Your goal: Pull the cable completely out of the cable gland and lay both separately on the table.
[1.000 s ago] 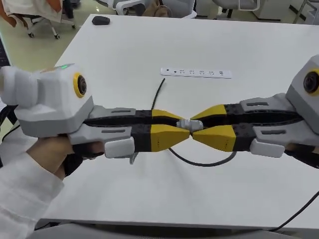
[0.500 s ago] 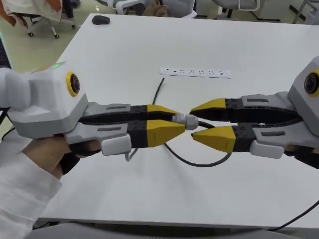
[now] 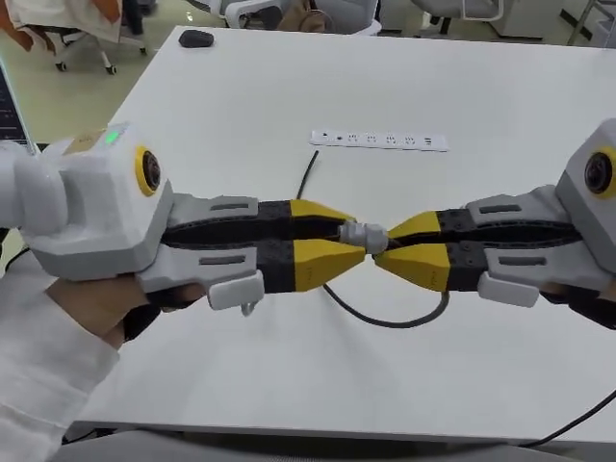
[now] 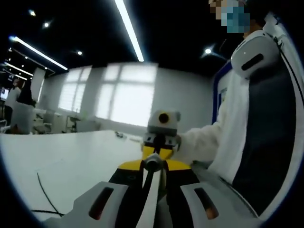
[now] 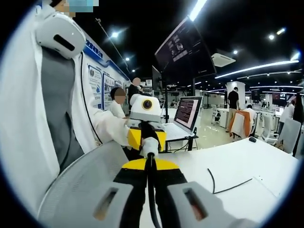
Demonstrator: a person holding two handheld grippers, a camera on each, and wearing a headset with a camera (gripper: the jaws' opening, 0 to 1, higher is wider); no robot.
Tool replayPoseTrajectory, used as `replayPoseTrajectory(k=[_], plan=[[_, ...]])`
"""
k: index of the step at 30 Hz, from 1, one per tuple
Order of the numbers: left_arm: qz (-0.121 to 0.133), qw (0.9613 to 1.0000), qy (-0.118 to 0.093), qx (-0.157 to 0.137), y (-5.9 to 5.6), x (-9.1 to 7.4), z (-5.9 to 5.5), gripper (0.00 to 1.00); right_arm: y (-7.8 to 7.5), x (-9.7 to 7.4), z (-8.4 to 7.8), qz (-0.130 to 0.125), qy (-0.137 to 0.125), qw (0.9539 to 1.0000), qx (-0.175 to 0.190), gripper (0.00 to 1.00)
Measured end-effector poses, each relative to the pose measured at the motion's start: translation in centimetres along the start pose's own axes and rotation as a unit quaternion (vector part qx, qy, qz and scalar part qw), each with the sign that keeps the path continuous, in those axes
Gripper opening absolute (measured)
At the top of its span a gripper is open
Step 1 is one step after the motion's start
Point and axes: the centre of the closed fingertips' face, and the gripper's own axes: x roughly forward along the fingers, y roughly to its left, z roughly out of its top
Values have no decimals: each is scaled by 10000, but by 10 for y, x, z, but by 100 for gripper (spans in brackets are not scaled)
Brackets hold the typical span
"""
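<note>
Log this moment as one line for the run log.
left gripper shut on grey cable gland | right gripper shut on black cable | cable inside gland | both above white table

You are working in an open office lab: swivel chairs [image 3: 260, 12], a laptop [image 5: 187, 111] and strip lights [image 4: 128, 28] are surrounding the white counter [image 3: 241, 96].

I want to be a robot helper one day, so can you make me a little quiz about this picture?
1. True or false: the cable gland lies on the table.
2. The right tool grips: A a mouse, B the cable, C a pen.
3. What long white thing lies farther back on the table?
Key: 1 false, the left tool holds it up. 2 B. 3 the power strip.
</note>
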Motion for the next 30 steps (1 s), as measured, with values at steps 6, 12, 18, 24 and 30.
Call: replayPoseTrajectory(k=[6, 12, 18, 24, 30], plan=[[-106, 9998, 129, -73, 0, 12, -10, 21, 4, 2, 5, 41, -95, 9999, -99, 2], [-80, 9996, 67, -258, 2, 13, -12, 18, 0, -3, 2, -13, -49, 9996, 276, 2], [8, 9997, 63, -226, 1, 12, -14, 17, 2, -3, -2, 112, 64, 9998, 146, 2], [174, 9997, 29, -196, 5, 11, -17, 17, 0, 0, -10, 107, 286, 9993, 228, 2], [272, 9995, 71, -117, 8, 7, -19, 17, -2, -1, -22, 58, 598, 9981, 112, 2]])
